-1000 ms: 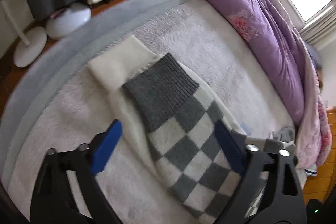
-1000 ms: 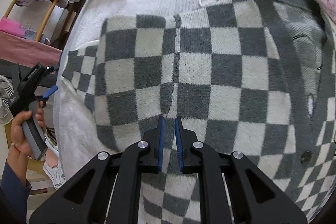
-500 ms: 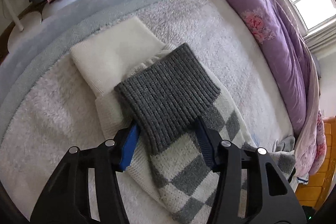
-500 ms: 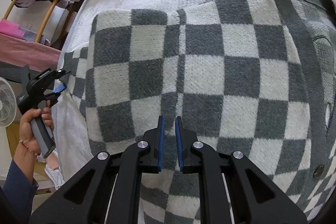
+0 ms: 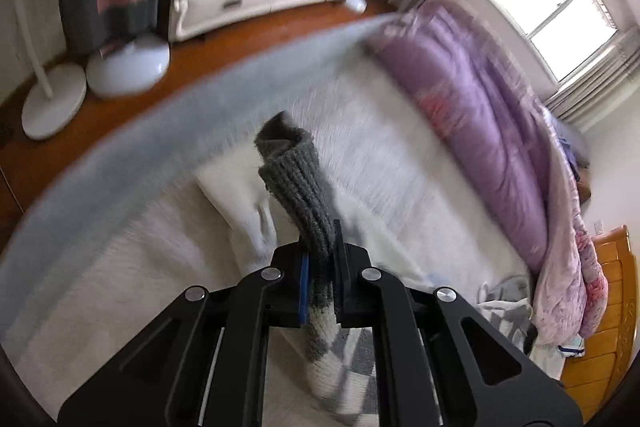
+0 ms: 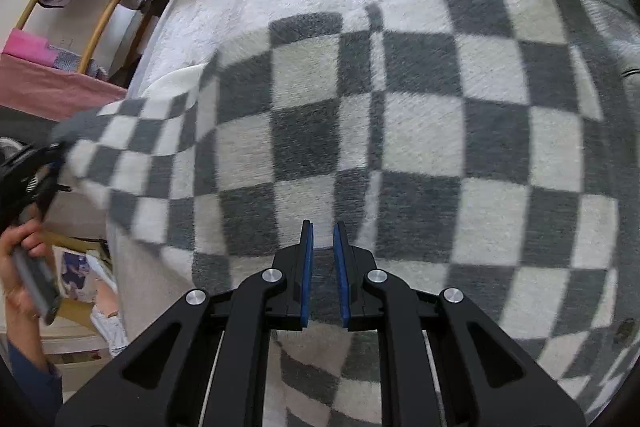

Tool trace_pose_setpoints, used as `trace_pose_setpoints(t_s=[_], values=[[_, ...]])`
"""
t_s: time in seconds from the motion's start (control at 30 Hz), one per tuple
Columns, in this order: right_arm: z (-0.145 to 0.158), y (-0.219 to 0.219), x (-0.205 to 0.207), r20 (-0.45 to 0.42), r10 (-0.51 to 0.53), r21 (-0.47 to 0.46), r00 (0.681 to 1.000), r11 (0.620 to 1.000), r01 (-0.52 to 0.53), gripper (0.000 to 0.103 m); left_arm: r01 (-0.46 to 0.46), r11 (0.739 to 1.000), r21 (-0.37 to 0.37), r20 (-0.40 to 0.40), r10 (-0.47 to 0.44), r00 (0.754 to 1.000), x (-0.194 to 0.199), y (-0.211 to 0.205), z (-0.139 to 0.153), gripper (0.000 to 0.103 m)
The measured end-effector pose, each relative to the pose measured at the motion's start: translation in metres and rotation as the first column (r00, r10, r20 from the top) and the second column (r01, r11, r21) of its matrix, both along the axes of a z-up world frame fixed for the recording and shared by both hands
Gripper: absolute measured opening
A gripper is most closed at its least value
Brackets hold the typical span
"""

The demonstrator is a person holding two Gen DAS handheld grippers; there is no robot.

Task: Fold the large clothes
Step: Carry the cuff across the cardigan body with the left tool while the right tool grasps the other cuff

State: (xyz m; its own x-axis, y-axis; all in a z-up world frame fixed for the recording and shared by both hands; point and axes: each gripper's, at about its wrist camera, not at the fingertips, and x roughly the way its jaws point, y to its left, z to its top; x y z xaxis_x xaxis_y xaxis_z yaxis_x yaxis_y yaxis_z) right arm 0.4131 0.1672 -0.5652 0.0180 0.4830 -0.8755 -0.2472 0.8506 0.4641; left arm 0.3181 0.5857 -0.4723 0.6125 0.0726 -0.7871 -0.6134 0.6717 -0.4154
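Grey ribbed cuff (image 5: 298, 187) of checked cardigan (image 6: 400, 131) pinched in left hand-held gripper (image 5: 320, 279); right hand-held gripper (image 6: 323, 275) closed, nothing visibly held. Carry sleeve flat across body w/o twisting.

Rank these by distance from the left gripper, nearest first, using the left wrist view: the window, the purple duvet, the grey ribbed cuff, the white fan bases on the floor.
1. Grey ribbed cuff: clamped in the left gripper.
2. Purple duvet: on the bed, right.
3. White fan bases: on the floor past the bed's edge, upper left.
4. Window: far wall, upper right.
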Motion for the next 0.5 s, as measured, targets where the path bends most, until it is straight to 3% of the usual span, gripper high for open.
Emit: trace_pose_setpoints(t_s=[0.13, 0.23, 0.37, 0.5], values=[[-0.04, 0.015, 0.003, -0.061, 0.007, -0.105, 0.998, 0.994, -0.014, 0.001, 0.052, 0.997, 0.062, 0.064, -0.056, 0.996, -0.013, -0.017, 0.046, 0.009], [-0.055, 0.015, 0.01, -0.109, -0.022, -0.094, 0.994, 0.995, 0.012, 0.0, 0.132, 0.985, 0.111, 0.104, -0.143, 0.984, -0.008, -0.058, 0.078, 0.009], [-0.036, -0.012, 0.013, -0.145, -0.039, 0.063, 0.989, 0.997, 0.048, 0.002, 0.24, 0.951, 0.194, 0.167, -0.273, 0.948, 0.003, -0.135, 0.119, 0.009], [-0.001, -0.081, 0.002, -0.081, -0.085, 0.115, 0.993, 0.989, 0.094, 0.002, 0.327, 0.922, 0.209, 0.195, -0.367, 0.91, 0.032, -0.222, 0.131, 0.009]])
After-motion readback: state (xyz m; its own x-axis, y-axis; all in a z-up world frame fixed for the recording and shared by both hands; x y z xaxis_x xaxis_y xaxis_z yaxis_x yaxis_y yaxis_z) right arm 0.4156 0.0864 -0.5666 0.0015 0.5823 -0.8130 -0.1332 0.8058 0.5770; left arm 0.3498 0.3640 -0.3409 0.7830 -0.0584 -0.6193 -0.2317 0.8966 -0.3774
